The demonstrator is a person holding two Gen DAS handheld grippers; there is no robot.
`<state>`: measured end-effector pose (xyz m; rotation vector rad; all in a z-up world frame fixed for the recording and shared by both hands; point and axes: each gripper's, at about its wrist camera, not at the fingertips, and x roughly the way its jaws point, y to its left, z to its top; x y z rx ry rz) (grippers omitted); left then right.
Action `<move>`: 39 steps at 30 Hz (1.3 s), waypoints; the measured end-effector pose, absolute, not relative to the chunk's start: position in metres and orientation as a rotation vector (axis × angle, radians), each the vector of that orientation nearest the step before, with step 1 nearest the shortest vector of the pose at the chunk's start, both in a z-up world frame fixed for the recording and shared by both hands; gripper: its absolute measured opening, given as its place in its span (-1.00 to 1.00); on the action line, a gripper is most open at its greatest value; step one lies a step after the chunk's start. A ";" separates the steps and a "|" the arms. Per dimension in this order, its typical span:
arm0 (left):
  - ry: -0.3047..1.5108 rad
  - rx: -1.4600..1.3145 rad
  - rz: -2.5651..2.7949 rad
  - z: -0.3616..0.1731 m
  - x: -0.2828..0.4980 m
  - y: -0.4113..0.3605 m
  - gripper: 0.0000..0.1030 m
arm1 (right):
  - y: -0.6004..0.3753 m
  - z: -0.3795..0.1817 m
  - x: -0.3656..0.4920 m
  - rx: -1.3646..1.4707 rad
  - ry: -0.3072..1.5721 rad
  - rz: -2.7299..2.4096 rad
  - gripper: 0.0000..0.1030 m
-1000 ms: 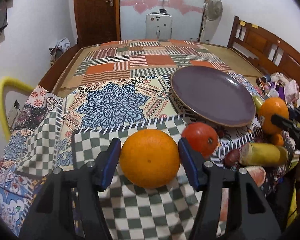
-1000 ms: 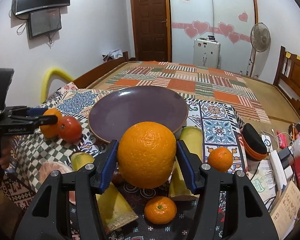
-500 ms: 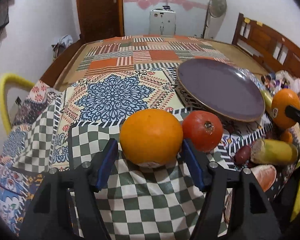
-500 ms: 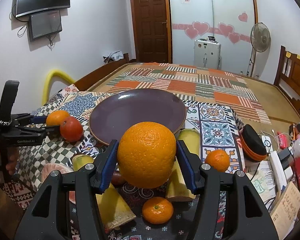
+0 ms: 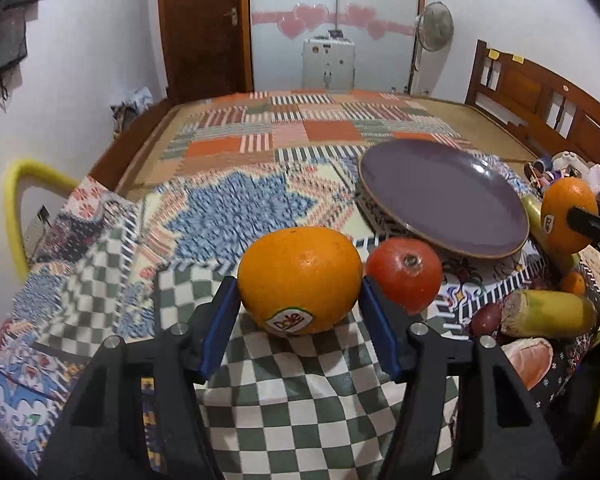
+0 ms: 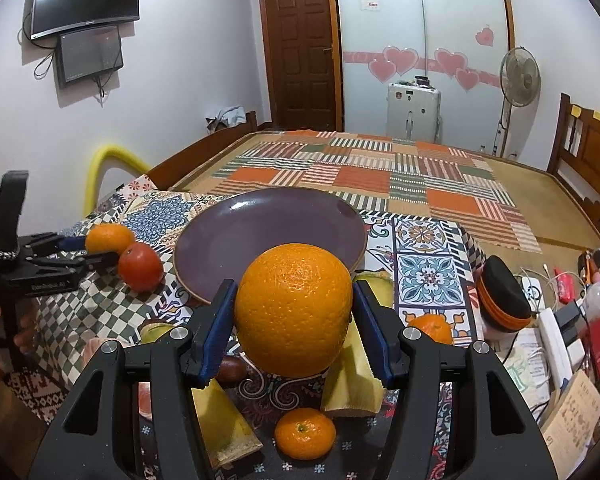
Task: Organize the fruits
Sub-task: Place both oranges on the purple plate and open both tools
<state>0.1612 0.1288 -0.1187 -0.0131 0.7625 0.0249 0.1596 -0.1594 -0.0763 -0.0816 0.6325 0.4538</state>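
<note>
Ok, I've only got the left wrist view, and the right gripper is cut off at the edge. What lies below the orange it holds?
Observer: Under the right gripper and its orange, a small mandarin lies between two cut yellow stalks.
Operator: Anything further right of that pile?
Observer: A black case with orange bands, standing on the table's patterned cloth.
</note>
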 end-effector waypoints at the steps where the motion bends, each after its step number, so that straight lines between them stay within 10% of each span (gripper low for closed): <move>1: 0.744 -0.014 0.025 -0.112 0.159 0.129 0.17 | -0.160 -0.075 0.160 -0.082 0.630 0.454 0.06; 39: 0.701 0.037 -0.094 -0.064 0.273 0.059 0.17 | -0.130 -0.066 0.273 -0.140 0.694 0.466 0.06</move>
